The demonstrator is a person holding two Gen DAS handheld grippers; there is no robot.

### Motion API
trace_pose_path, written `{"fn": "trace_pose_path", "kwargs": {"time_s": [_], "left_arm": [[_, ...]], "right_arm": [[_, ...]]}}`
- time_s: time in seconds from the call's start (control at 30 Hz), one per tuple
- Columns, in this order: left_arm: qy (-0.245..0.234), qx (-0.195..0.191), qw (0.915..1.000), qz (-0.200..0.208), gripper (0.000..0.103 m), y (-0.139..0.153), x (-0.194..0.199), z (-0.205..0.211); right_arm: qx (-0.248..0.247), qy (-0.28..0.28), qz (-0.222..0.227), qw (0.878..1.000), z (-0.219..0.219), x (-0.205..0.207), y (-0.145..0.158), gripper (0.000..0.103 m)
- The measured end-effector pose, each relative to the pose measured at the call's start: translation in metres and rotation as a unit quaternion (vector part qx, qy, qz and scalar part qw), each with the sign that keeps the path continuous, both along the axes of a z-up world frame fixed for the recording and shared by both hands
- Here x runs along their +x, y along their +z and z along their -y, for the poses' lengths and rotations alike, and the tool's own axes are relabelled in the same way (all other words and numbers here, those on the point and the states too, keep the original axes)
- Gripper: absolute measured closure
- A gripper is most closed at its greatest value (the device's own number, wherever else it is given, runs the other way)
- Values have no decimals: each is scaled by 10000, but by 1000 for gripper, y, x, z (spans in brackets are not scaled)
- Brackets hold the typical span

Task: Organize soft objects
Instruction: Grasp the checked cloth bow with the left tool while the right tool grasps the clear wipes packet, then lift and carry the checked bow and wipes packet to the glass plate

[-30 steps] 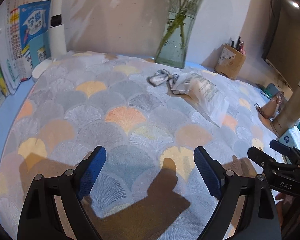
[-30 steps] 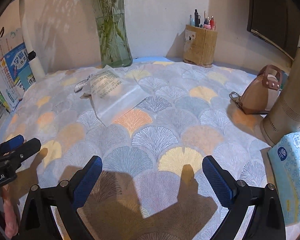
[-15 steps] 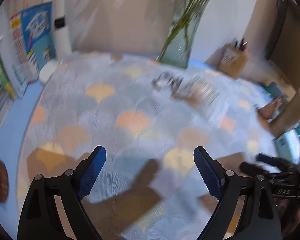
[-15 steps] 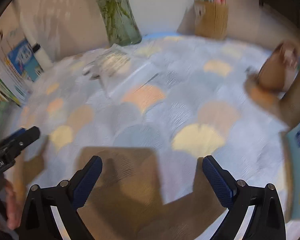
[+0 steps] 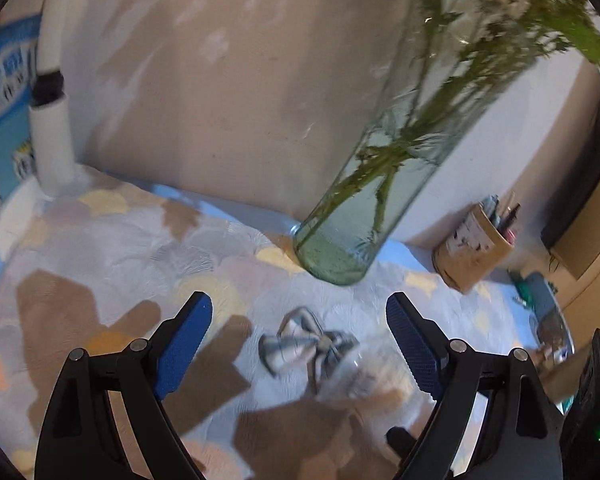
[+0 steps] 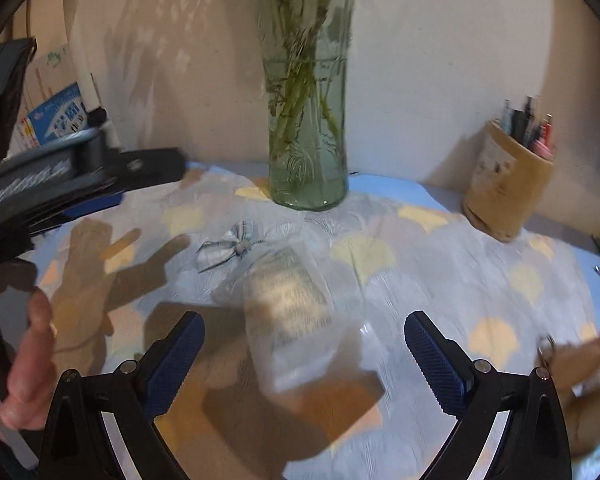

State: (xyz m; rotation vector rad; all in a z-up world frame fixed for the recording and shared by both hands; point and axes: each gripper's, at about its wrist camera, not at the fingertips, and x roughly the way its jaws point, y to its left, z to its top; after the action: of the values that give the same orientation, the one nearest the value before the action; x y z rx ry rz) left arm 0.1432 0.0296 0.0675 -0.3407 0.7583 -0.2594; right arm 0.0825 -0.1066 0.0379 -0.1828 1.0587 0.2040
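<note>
1. The small grey fabric bow [image 5: 304,346] lies flat on the patterned cloth of the worktop [image 5: 112,248], just in front of the glass vase [image 5: 364,216]. One end of the bow touches, and may slip under, the clear plastic pouch [image 6: 288,312] beside it.
2. The left gripper [image 5: 299,340] hovers over the bow with its jaws spread wide and nothing between them. The bow sits almost centred in the gap.
3. The right gripper [image 6: 304,354] is likewise wide apart and empty, poised above the pouch.
4. This looks like the approach step: neither soft item has been picked up yet. The next move probably calls for the left gripper to drop straight onto the bow's knot and pinch there, while the right steadies or lifts the pouch.
5. The vase with green stems stands close behind the bow, so a forward overshoot could knock it.
6. Further out, a pen holder [image 6: 508,188] stands to the right near the wall and a white lamp post [image 5: 52,136] to the left, both well apart from the grasp.
7. The pouch overlapping the bow may drag along when the bow is lifted.
</note>
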Motion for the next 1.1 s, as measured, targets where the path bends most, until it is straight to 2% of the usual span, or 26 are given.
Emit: {"fn": "trace_pose_path", "kwargs": {"time_s": [0.07,0.1,0.13,0.17,0.2,0.23,0.33,0.47,0.6,0.67,0.7,0.73,0.8,0.83,0.87,1.0,1.03,1.1], "left_arm": [[-62,-198,9998,-25,15,-14,4,-6],[-63,-258,9996,-38,15,-23,4,-9],[-7,-195,9997,-125,16,-28,5,-11],[30,-104,9997,-222,16,-30,7,-12],[-10,-118,9997,-200,16,-32,7,-13],[-33,-149,9997,-183,16,-31,6,-14],[-245,-155,9994,-189,16,-31,7,-7],[-751,303,9965,-205,15,-30,5,23],[-1276,1056,9856,-345,14,-39,4,56],[-1310,1415,9803,-433,20,-46,5,66],[-1318,1527,9788,-348,27,-46,4,69],[-1390,1506,9783,-317,40,-45,3,71],[-1366,1438,9796,-315,50,-45,3,67],[-1363,1369,9807,-296,64,-45,3,65],[-1383,1288,9815,-304,72,-45,3,63],[-1371,1121,9838,-278,76,-44,2,57],[-1394,1123,9835,-262,77,-44,1,58],[-1396,1215,9825,-209,78,-44,0,62]], "right_arm": [[-112,94,-15,9999,-6,7,-11,5],[-158,143,-15,9998,-9,10,-15,11],[-196,188,-41,9996,-12,13,-20,21],[-215,211,-93,9995,-15,15,-25,27],[-213,211,-163,9994,-16,18,-30,42],[-189,207,-216,9994,-16,18,-33,53],[105,152,-161,9997,-4,11,-31,61],[282,-444,-253,9983,30,-7,-19,62],[420,-1007,-63,9940,67,-26,-15,62],[765,-1073,-74,9912,79,-27,-16,61],[869,-1104,-51,9901,82,-26,-14,61],[875,-1109,-30,9900,83,-24,-13,60],[745,-1106,-146,9910,79,-21,-18,56],[664,-1107,-185,9915,77,-20,-20,51],[581,-1121,-204,9918,77,-22,-22,48],[663,-1178,-201,9906,81,-22,-23,40],[709,-1240,-212,9895,85,-23,-23,34],[806,-1338,-216,9875,91,-21,-24,30]]}}
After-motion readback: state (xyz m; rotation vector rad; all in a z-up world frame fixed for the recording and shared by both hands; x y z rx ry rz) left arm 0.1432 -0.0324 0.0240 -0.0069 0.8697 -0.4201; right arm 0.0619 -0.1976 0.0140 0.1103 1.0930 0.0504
